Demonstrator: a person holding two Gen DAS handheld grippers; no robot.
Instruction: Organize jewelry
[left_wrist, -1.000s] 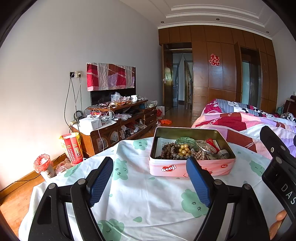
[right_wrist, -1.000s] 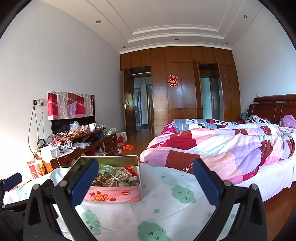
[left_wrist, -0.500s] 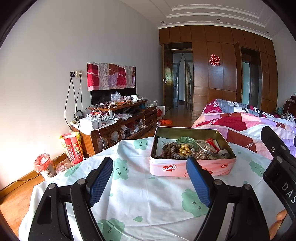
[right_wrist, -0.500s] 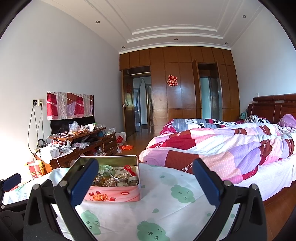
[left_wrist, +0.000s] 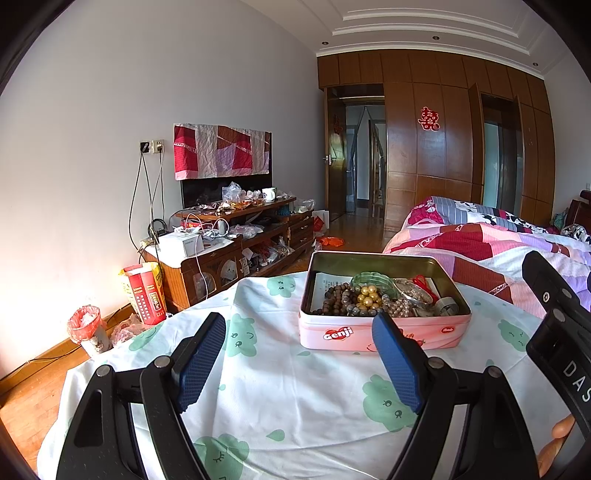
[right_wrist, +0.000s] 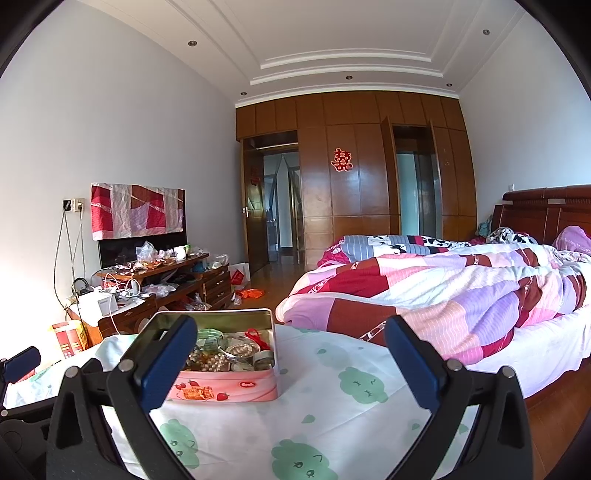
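A pink open tin (left_wrist: 384, 334) (right_wrist: 236, 387) stands on a white cloth with green cloud prints (left_wrist: 295, 391) (right_wrist: 325, 417). Inside lie jumbled jewelry pieces: brown wooden beads (left_wrist: 334, 301), gold pearls (left_wrist: 367, 295), a green bangle (left_wrist: 373, 278), a red cord (left_wrist: 421, 282) and a small metal jar (left_wrist: 445, 306). My left gripper (left_wrist: 303, 356) is open and empty, hovering just short of the tin's near wall. My right gripper (right_wrist: 288, 362) is open and empty too, nearer the tin's right side. The right gripper's body shows at the right edge of the left wrist view.
A bed with a pink patchwork quilt (right_wrist: 461, 284) borders the cloth on the right. A cluttered wooden TV cabinet (left_wrist: 229, 251) stands at left against the wall, with a red box (left_wrist: 146, 291) and a small bin (left_wrist: 88, 328) on the floor. A wooden wardrobe fills the far wall.
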